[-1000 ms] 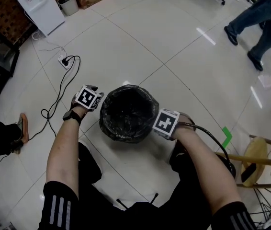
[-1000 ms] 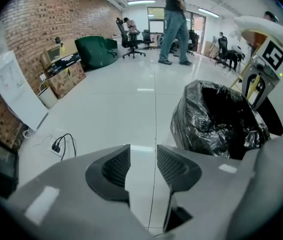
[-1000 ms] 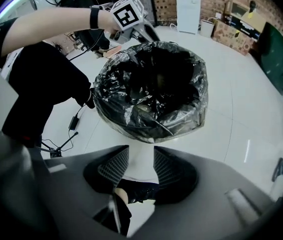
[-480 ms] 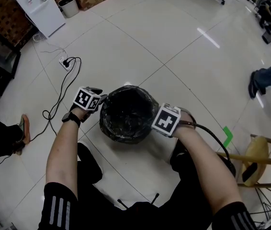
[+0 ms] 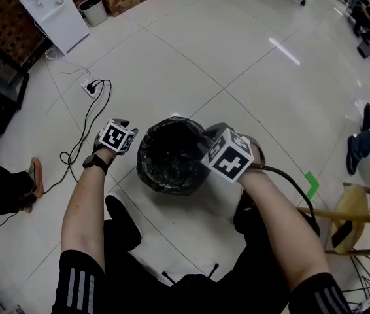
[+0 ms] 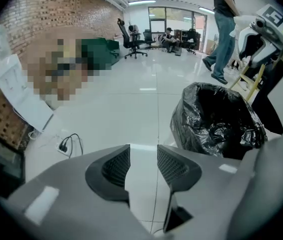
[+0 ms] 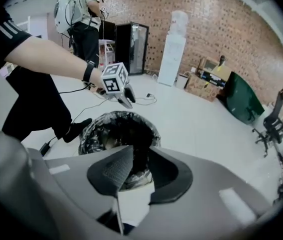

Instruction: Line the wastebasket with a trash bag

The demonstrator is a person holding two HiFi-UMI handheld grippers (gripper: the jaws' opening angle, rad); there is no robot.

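I'd say the trash bag (image 5: pixel 147 169) is on the wastebasket (image 5: pixel 172 190), rim tidy-up next. Left tongs (image 6: pixel 142 160), 9 o'clock, opening empty; right tongs (image 7: pixel 139 168), 3 o'clock, closing empty.

Wastebasket (image 5: pixel 170 157) stands on floor (image 5: pixel 237 57) between left gripper (image 5: pixel 125 124) and right gripper (image 5: pixel 207 133).

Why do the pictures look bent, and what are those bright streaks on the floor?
Both gripper views: a wide-angle lens, so the brick wall bows and the corners go black. Head view: the streaks are light glaring off the glossy floor.
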